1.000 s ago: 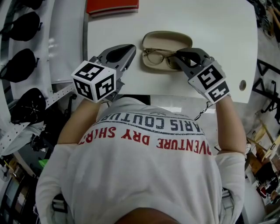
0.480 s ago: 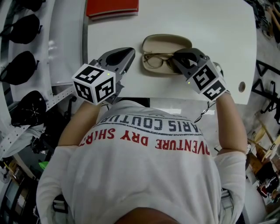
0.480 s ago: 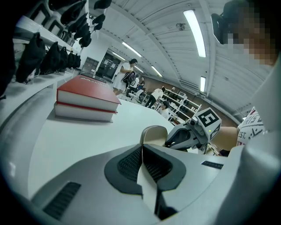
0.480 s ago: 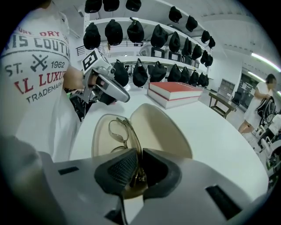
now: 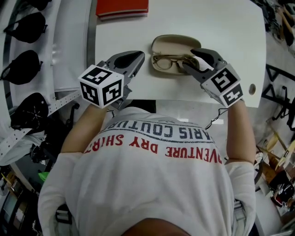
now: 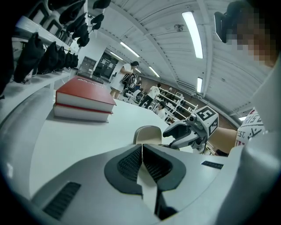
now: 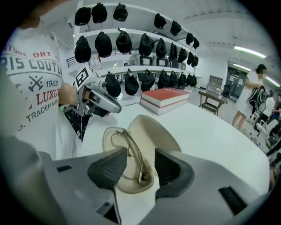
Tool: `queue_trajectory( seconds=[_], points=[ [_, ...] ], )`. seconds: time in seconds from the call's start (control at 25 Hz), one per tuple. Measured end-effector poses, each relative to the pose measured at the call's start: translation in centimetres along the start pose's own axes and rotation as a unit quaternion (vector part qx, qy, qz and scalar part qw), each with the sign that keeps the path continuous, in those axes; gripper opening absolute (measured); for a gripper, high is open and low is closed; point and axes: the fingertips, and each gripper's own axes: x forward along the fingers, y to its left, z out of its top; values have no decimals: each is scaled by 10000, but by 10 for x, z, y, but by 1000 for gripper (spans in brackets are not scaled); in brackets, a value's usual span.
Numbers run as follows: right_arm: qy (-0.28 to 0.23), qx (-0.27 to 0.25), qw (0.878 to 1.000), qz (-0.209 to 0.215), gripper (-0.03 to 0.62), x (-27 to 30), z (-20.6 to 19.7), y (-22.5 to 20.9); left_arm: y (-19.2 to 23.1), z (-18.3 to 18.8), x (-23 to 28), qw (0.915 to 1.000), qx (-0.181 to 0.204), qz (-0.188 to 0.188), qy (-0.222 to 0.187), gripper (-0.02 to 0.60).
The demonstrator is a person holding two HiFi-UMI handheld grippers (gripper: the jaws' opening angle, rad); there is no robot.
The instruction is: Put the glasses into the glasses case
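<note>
Since a second ago, the right gripper [image 7: 140,169] has let go: its two dark pads were squeezed on the glasses, and now they are opening wide. The thin gold wire glasses [image 7: 117,137] are between the pads, but the pads do not press on them. The glasses lie folded in the bottom half of the open tan oval glasses case [image 5: 175,40], just above the middle of the head view. They look like they are in the right spot, so it seems the gripper let go on purpose to leave them there.

The case lid stands open behind the glasses, so it is likely the next thing to shut.

The left gripper [image 5: 138,57] is at the left of the case, near it but not touching. Its pads are pressed together with nothing in them. It seems to be waiting, maybe to help with the lid.

The case sits on a white table [image 5: 216,23]. A flat red book [image 5: 122,7] lies far off at the top edge.
</note>
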Motion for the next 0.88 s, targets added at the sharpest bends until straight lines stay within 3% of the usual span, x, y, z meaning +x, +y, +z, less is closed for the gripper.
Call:
queue_trajectory(
  seconds=[0.16, 0.36, 0.52, 0.72, 0.88],
  points=[
    [-789, 592, 9942, -438, 181, -30, 19, 1, -18, 6, -9, 9997, 63, -185, -123, 29],
    [-1910, 1222, 9703, -838, 168, -76, 49, 22, -56, 29, -23, 9975, 399, -457, -367, 29],
    [-2555, 1331, 9537, -858, 122, -114, 70, 53, -92, 46, -42, 9937, 621, -708, -604, 29],
    [-3381, 1474, 9210, -1254, 53, -159, 93, 72, -130, 53, -63, 9877, 877, -974, -849, 29],
    [-3570, 1384, 9113, -1515, 25, -180, 86, 86, -153, 50, -73, 9850, 971, -1074, -942, 29]
  ],
)
